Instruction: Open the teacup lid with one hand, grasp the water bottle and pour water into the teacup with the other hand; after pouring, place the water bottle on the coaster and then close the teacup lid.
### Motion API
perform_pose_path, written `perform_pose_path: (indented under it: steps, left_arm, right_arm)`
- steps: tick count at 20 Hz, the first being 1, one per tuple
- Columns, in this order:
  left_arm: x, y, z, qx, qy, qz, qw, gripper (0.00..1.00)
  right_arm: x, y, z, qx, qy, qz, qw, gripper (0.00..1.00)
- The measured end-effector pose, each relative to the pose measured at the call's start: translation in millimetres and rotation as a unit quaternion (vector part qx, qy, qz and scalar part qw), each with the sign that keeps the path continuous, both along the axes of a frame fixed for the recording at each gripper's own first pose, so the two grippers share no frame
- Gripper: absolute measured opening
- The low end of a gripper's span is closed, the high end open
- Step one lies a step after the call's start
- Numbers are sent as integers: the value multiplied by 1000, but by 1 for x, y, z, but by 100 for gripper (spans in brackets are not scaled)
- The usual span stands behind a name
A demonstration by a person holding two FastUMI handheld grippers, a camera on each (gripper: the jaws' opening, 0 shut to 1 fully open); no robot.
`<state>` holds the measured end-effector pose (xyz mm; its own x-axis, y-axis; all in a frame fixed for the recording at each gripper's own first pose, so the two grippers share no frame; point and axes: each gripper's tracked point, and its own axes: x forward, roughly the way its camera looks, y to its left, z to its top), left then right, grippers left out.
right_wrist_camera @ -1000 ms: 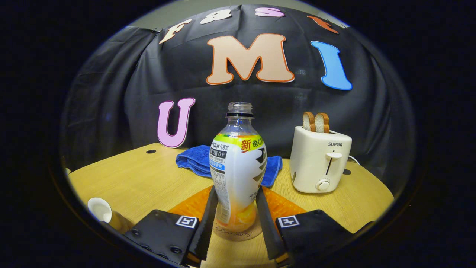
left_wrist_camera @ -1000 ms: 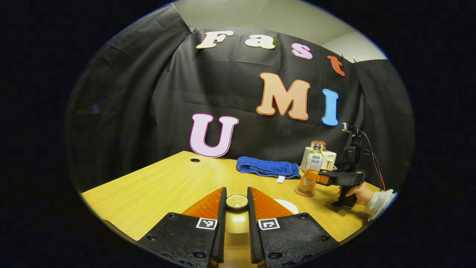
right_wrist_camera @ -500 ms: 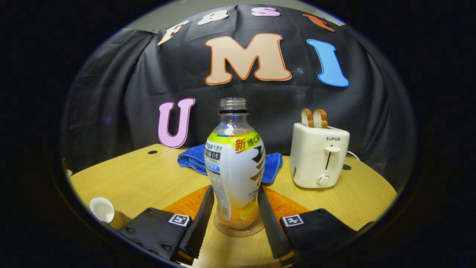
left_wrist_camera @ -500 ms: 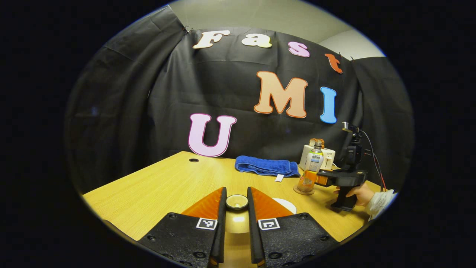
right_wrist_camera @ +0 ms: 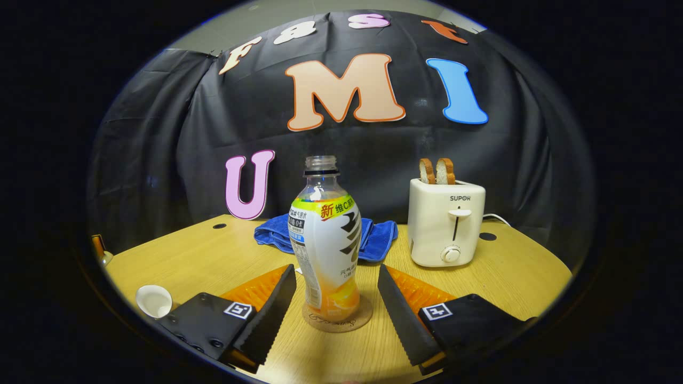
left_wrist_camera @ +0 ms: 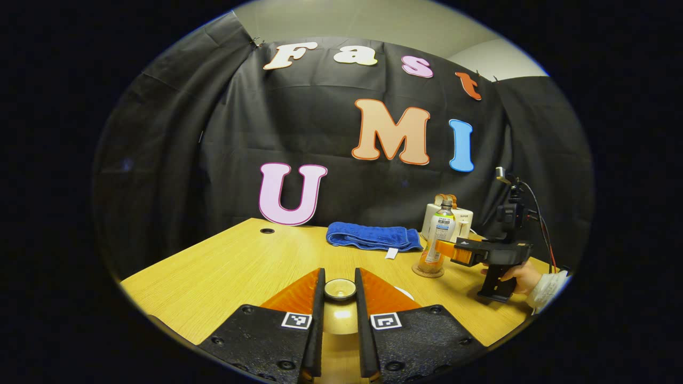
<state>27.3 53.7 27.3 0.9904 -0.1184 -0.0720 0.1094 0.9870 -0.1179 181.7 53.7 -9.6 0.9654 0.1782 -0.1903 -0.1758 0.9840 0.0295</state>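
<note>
**Left gripper view.**
- Left gripper (left_wrist_camera: 339,304): fingers narrow, both pressing on the teacup lid (left_wrist_camera: 340,288), which sits between the tips at 12 o'clock from the finger bases. The gold, shiny form below the lid may be part of the lid or the cup; I cannot tell which.
- A white rim at 2 o'clock of the lid, just past the right finger, is probably the teacup (left_wrist_camera: 404,292); mostly hidden.
- Water bottle (left_wrist_camera: 436,242): upright on the coaster (left_wrist_camera: 427,271) at 2 o'clock, well apart from the lid. The right gripper (left_wrist_camera: 453,250), held by a hand (left_wrist_camera: 520,277), is level with the bottle's lower half.
- Risk, as a judgement: the lid is small and smooth, so a slack or tilted grip could let it slip; lowering it off-centre could knock the cup, since the cup lies out of the fingers' line.

**Right gripper view.**
- Right gripper (right_wrist_camera: 337,298): fingers wide, a clear gap on each side of the water bottle (right_wrist_camera: 326,250); neither touches it.
- Bottle uncapped, upright, centred on the coaster (right_wrist_camera: 337,321), at 12 o'clock between the tips.
- Teacup (right_wrist_camera: 153,301): open, at 9 o'clock, well apart from the bottle.
- Toaster (right_wrist_camera: 447,221) at 1 o'clock; blue towel (right_wrist_camera: 376,237) behind the bottle; all on the table (right_wrist_camera: 213,256).
- Risk, as a judgement: a finger clipping the tall open bottle on withdrawal could tip and spill it.
</note>
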Motion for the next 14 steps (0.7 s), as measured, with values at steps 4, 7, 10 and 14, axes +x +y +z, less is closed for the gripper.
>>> perform_pose_path:
  steps: [4,7,10,14]
  left_arm:
    - [12,-18,-11,11,13,-23,1000,25]
    - [22,-26,-17,22,24,-34,999,25]
    - [31,-37,-29,28,36,-46,998,25]
    - [42,-45,-41,34,48,-49,997,25]
  right_arm:
    - [-23,-9,5,-4,-18,3,1000,98]
    - [-40,-10,19,-7,-35,10,999,98]
    - [-52,-11,26,-6,-43,17,999,94]
    - [-63,-12,29,-13,-51,22,998,98]
